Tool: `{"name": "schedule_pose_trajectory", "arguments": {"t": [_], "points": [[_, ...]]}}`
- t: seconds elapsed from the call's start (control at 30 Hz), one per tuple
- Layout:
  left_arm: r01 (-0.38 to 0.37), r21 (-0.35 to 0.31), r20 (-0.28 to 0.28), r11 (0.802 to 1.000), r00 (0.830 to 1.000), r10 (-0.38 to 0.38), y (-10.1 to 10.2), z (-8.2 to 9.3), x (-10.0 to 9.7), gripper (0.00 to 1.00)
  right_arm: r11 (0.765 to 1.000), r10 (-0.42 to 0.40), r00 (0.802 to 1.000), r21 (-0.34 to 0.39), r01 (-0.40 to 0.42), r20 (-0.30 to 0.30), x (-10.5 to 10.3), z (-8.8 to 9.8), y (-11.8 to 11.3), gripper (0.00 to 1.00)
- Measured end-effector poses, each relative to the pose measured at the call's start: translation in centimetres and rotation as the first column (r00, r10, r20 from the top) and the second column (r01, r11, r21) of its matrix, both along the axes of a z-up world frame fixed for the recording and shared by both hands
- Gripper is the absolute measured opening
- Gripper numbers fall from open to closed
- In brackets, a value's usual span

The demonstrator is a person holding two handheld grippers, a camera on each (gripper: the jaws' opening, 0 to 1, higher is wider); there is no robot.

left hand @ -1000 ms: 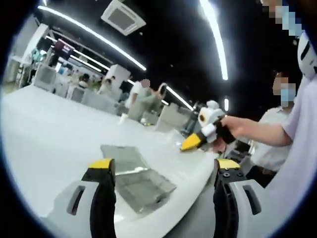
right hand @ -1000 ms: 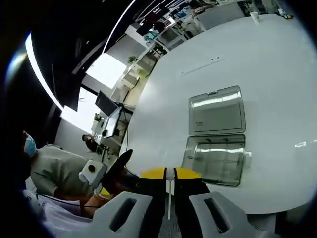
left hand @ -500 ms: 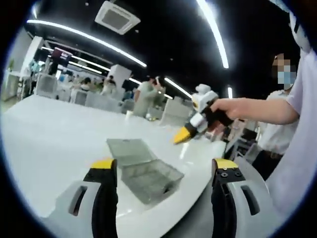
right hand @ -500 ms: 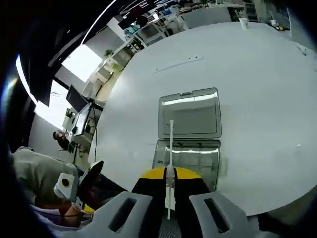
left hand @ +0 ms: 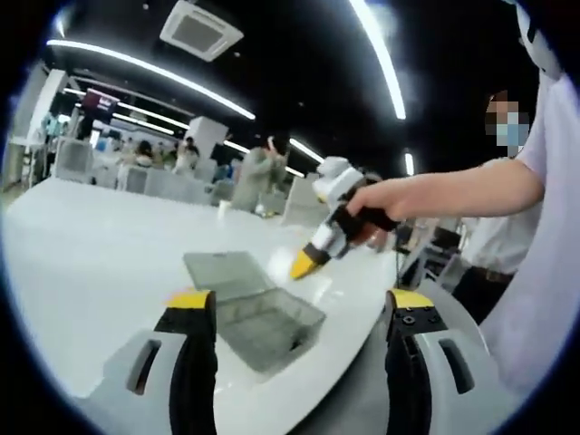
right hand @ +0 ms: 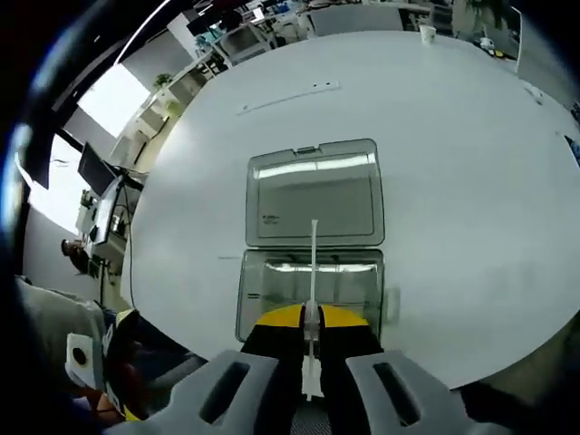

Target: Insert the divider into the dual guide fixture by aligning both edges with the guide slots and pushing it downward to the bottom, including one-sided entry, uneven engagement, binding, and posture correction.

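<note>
A clear, shallow rectangular plastic box (right hand: 311,287) is seen lying open on the white round worktop (right hand: 471,163), its hinged clear lid (right hand: 314,192) folded flat beyond it. No loose contents can be made out inside the box.

A thin, flat translucent divider (right hand: 314,263) is clamped edge-on between the closed yellow-tipped jaws of the right hand-held gripper (right hand: 311,316), and is held above the box's middle.

In the left gripper view, the same box (left hand: 272,323) is seen between the spread, empty jaws of the left hand-held gripper (left hand: 294,303), with the right hand-held gripper (left hand: 305,262) gripped in a person's hand (left hand: 381,198) above it.

Compared with a second ago, the box is now centred under the divider in the right gripper view, and the right hand-held gripper has come closer over the box.
</note>
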State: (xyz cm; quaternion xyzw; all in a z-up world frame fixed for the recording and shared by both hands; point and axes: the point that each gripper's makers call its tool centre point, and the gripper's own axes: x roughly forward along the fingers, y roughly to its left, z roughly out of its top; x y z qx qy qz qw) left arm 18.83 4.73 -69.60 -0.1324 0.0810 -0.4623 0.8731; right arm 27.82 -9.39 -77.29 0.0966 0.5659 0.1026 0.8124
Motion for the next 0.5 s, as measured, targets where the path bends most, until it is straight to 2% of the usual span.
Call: {"name": "schedule_pose_trajectory", "arguments": {"t": [0.23, 0.5], "points": [[0.005, 0.007, -0.003, 1.000, 1.000, -0.005, -0.1, -0.1, 0.1, 0.73, 1.000, 0.002, 0.998, -0.020, -0.003, -0.055, 0.1, -1.3, 0.3, 0.00], [0.004, 0.019, -0.006, 1.000, 1.000, -0.004, -0.2, -0.4, 0.3, 0.73, 0.999, -0.003, 0.997, -0.033, 0.000, -0.078, 0.0, -2.3, 0.5, 0.00]]}}
